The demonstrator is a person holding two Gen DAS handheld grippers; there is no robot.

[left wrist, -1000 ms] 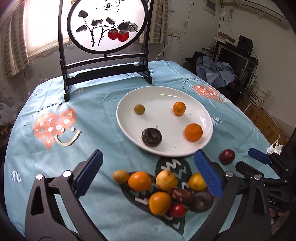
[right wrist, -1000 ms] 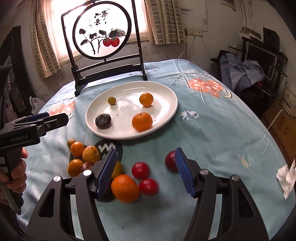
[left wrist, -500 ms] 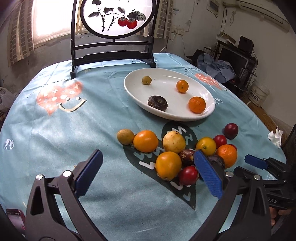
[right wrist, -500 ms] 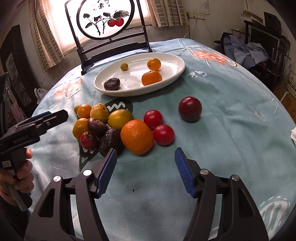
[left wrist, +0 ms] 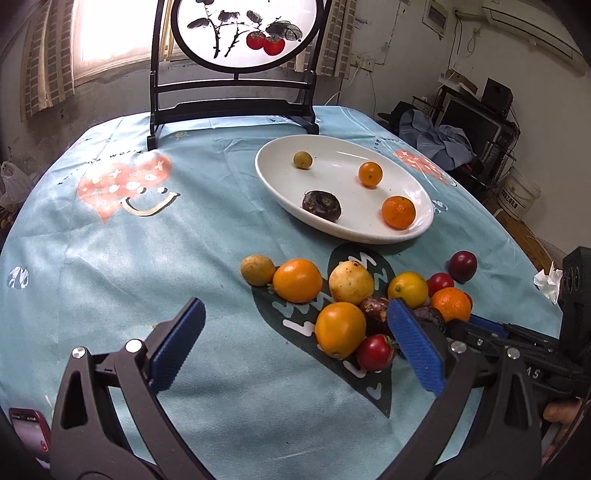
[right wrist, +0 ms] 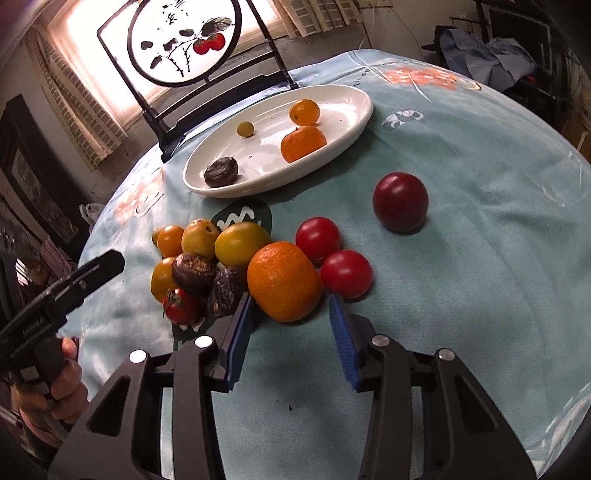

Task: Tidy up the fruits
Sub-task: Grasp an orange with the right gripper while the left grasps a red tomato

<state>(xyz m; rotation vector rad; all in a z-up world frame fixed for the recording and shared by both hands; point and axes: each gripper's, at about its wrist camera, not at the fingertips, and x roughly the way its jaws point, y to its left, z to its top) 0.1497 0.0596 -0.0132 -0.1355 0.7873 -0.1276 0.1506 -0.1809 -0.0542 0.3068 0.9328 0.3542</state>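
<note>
A white plate point(left wrist: 413, 184) point(right wrist: 354, 122) holds two orange fruits, a small green one and a dark wrinkled one. A pile of several loose fruits lies on the cloth in front of it. My right gripper point(right wrist: 291, 328) is open, its jaws low on either side of the near end of a large orange point(right wrist: 282, 284). Two red tomatoes point(right wrist: 345, 273) lie right of it and a dark red plum point(right wrist: 400, 201) lies apart. My left gripper point(left wrist: 295, 339) is open and empty, left of the pile; an orange point(left wrist: 340, 328) and a red tomato point(left wrist: 375, 352) lie by its right pad.
A black-framed round painted screen point(left wrist: 243, 33) stands at the table's back edge. A crumpled tissue point(left wrist: 548, 282) lies at the right edge. A phone point(left wrist: 29, 432) shows at the lower left. Cluttered shelves and a bucket stand beyond the table on the right.
Both grippers have drawn back and dropped lower. The right gripper has closed in on the large orange, with its jaws narrower than before. The left stays wide open.
</note>
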